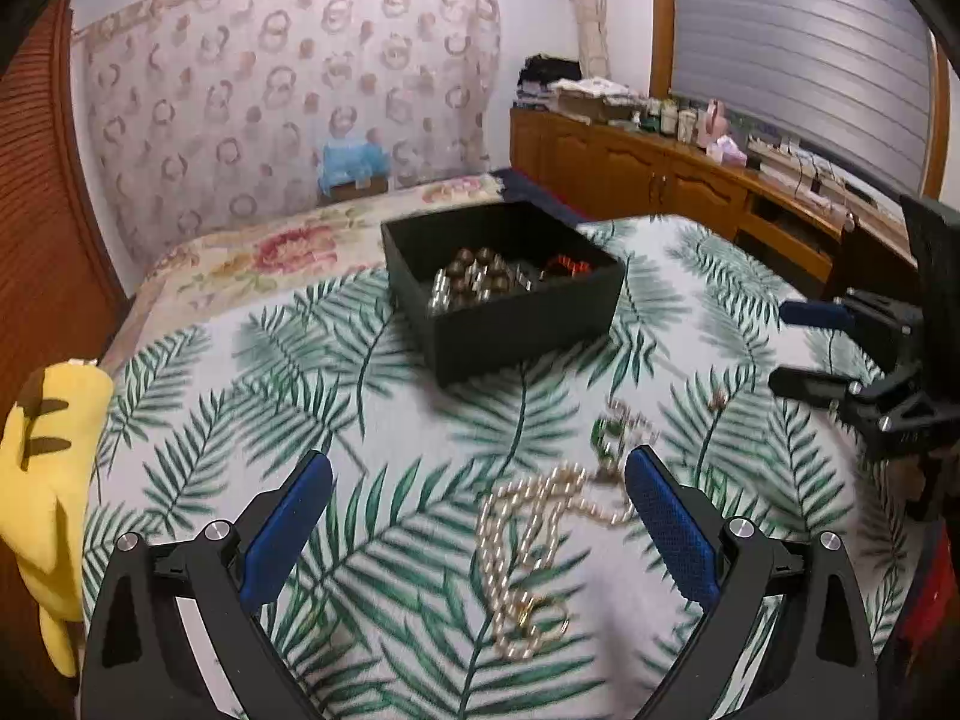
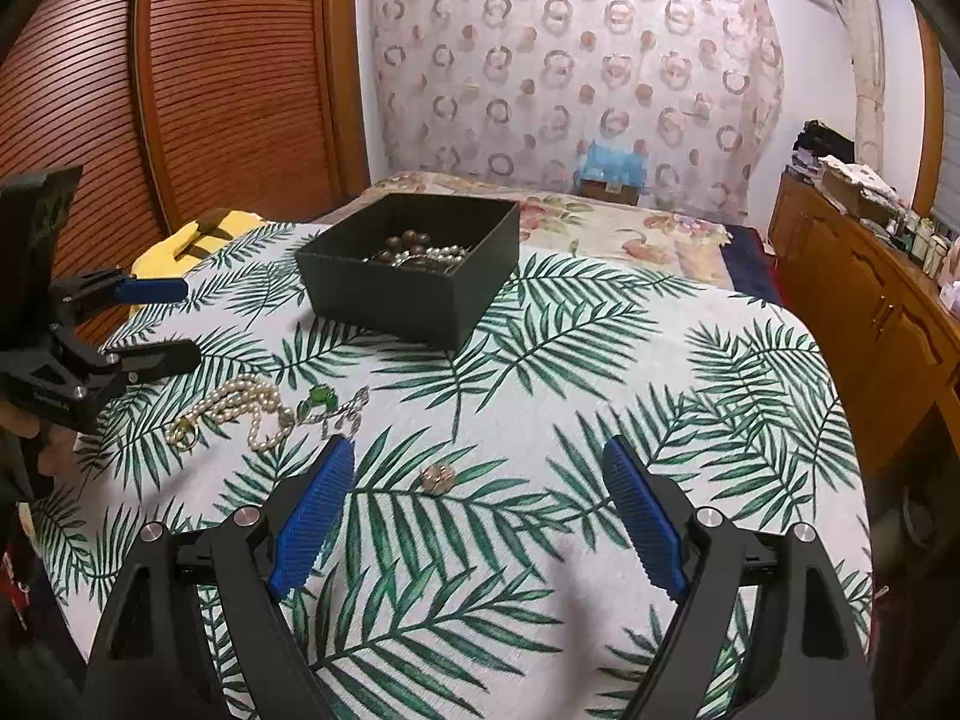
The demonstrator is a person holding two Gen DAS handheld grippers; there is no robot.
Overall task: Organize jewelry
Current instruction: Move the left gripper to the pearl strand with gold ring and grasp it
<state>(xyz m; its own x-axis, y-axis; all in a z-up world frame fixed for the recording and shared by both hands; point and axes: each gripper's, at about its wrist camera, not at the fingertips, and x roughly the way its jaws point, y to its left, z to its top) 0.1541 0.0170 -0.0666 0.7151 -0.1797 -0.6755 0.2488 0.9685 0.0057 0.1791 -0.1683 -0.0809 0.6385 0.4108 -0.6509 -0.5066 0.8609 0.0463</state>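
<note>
Both grippers wide open and empty over loose jewelry on a palm-leaf bedspread [image 2: 600, 360].

The left gripper [image 1: 480, 480] holds its blue-padded fingers [image 1: 288, 534] spread wide, and the pearl necklace [image 1: 528, 540] lies on the cloth between them, touching neither; a green-stoned silver piece [image 1: 618, 432], blurred, sits just beyond the right-hand fingertip. The right gripper [image 2: 480, 456] also has its fingers [image 2: 312, 522] wide apart, with a small round ornament [image 2: 437, 477] between and slightly ahead of them, nearer the left finger; its detail is too small to make out. The black box [image 2: 414, 294] stands well ahead of both, holding dark and silvery beads partly hidden by its wall. No writing is legible anywhere.
</note>
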